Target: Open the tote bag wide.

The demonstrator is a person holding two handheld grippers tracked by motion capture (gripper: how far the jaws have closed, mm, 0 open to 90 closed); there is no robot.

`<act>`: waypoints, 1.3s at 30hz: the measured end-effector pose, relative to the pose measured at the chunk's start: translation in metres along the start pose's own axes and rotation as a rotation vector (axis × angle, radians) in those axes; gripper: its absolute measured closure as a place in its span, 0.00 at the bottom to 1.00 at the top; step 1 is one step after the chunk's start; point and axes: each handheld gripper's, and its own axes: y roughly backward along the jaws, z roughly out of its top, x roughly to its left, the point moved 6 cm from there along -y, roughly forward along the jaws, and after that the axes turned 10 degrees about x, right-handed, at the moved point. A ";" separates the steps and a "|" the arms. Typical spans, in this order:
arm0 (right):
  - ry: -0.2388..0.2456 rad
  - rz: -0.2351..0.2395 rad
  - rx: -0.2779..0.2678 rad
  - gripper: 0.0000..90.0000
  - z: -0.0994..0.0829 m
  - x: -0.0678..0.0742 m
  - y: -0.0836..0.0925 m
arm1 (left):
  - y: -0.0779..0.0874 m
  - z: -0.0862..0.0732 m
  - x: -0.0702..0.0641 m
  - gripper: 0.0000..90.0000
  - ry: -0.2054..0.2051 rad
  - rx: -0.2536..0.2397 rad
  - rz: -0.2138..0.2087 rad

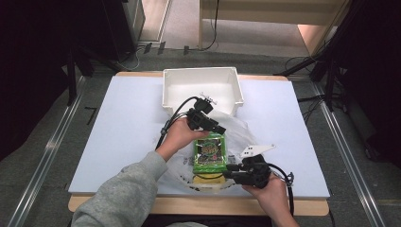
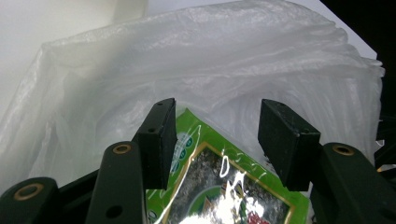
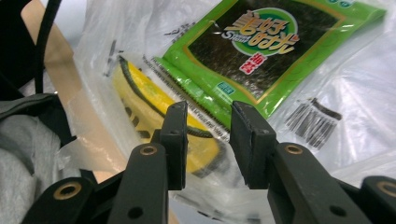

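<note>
- White table (image 1: 118,142) on a wooden base, dark room, white bin (image 1: 201,90) at the far edge.
- We have a clear plastic bag (image 1: 236,130) lying mid-table, running from the near edge toward the bin.
- Green seaweed pack (image 1: 209,152) lies flat on or in the bag; we can't tell which from the film glare. A yellow item (image 3: 154,105) sits inside the bag at the near end, just beside the pack.
- Left gripper (image 1: 216,126) is at the far end of the pack. In the left gripper view (image 2: 217,135) its jaws stand wide apart, holding nothing, with the pack's edge between and below them and bag film behind.
- Right gripper (image 1: 232,171) is at the near end. In the right gripper view (image 3: 208,135) the jaws are partly closed with a narrow gap over the pack's sealed edge and the film; not clamped as far as we see.
- Progress, our read: bagging is partway. Yellow item looks in; pack looks not fully seated.
- Left to do: grip the bag or pack, finish seating it; the bin likely comes after.
</note>
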 end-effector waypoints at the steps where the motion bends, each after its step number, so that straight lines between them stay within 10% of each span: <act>1: -0.002 -0.003 0.003 0.75 0.000 0.000 0.000 | 0.002 -0.002 0.000 0.52 -0.002 0.001 0.002; 39: -0.042 -0.027 -0.012 0.59 0.041 -0.025 -0.005 | 0.038 -0.060 -0.017 0.41 -0.021 -0.081 0.017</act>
